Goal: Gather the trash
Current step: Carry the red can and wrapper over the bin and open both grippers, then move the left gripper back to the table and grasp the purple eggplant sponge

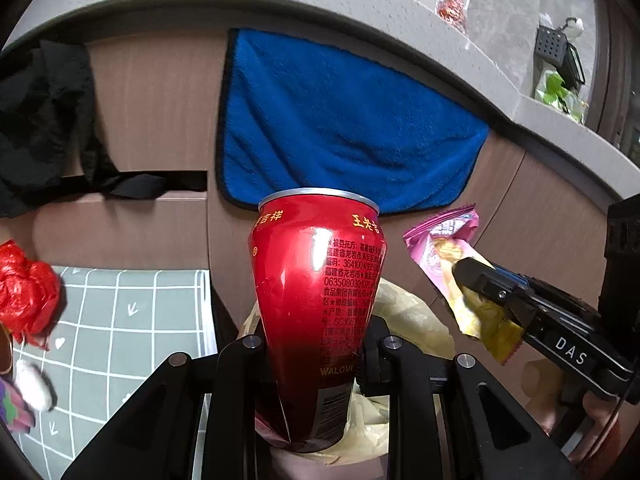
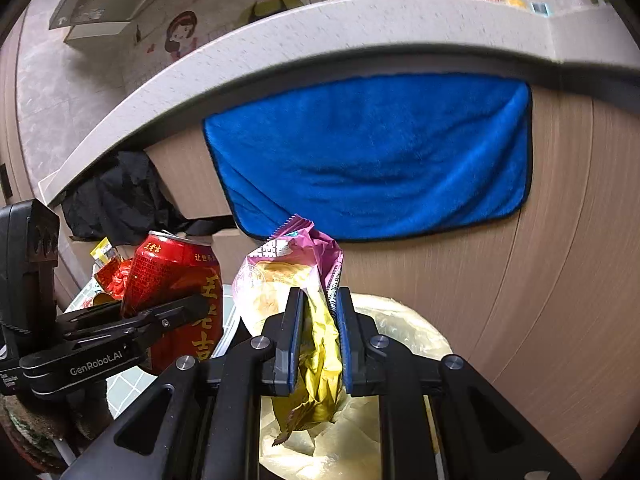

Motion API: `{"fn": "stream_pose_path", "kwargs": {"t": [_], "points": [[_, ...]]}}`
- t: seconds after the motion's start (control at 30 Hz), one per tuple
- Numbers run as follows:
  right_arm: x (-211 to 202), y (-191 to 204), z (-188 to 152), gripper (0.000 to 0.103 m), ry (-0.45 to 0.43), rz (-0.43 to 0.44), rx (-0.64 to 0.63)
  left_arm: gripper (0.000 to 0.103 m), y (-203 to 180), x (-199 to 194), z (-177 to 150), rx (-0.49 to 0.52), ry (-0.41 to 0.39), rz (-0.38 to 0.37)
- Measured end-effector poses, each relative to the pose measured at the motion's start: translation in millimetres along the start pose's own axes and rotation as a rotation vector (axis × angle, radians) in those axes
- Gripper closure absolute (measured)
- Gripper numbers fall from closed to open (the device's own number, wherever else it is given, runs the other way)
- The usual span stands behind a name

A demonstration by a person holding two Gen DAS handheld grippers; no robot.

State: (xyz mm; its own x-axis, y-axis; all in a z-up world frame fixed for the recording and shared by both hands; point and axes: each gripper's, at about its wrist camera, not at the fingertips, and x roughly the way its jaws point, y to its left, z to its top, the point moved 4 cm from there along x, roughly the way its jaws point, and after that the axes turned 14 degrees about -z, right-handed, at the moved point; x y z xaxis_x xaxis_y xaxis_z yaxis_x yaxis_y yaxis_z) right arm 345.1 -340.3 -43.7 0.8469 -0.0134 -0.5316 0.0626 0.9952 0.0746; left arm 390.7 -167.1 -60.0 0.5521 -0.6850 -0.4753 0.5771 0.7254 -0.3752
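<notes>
Both loads poised over yellow-lined bin [image 2: 404,320]: left gripper [image 1: 316,344] clamps dented red drink can [image 1: 316,280], right gripper [image 2: 318,336] pinches pink-and-gold snack wrapper [image 2: 296,272]. Next: release both.

One red can [image 1: 316,312], one pink-and-yellow snack wrapper [image 2: 296,292] and one crumpled red bag [image 1: 24,292]. One blue towel [image 1: 340,120], one black cloth [image 1: 44,120]. Two grippers.
</notes>
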Motion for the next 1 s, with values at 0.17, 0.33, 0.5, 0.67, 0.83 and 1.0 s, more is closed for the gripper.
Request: {"fn": "stream_pose_path", "kwargs": {"t": [0.17,0.33,0.5,0.67,0.83,1.0], "points": [[6.6,-5.9,-1.9,0.08,-0.02,0.003,0.014,0.022,3.3,19.7,5.1,0.0,0.054,-0.096],[18.6,-17.8,-6.8,0.055,-0.02,-0.048,0.038,0.004,20.4,18.5,10.8,-0.034,0.031,-0.087],[26.3,-24.0,-13.9,0.055,0.026,-0.012,0.077,0.004,39.0,6.7,11.8,-0.063,0.036,-0.015],[18.1,-21.6,-12.9,0.055,0.001,-0.043,0.083,0.004,59.9,-26.3,4.1,-0.069,0.018,0.068],[7.6,-6.3,-8.5,0.055,-0.02,-0.042,0.068,0.004,93.2,-73.0,-10.6,-0.115,-0.013,0.159],[-2.7,26.9,-3.8,0.055,-0.035,-0.009,0.036,0.004,130.5,-125.0,-25.9,-0.147,-0.031,0.236]]}}
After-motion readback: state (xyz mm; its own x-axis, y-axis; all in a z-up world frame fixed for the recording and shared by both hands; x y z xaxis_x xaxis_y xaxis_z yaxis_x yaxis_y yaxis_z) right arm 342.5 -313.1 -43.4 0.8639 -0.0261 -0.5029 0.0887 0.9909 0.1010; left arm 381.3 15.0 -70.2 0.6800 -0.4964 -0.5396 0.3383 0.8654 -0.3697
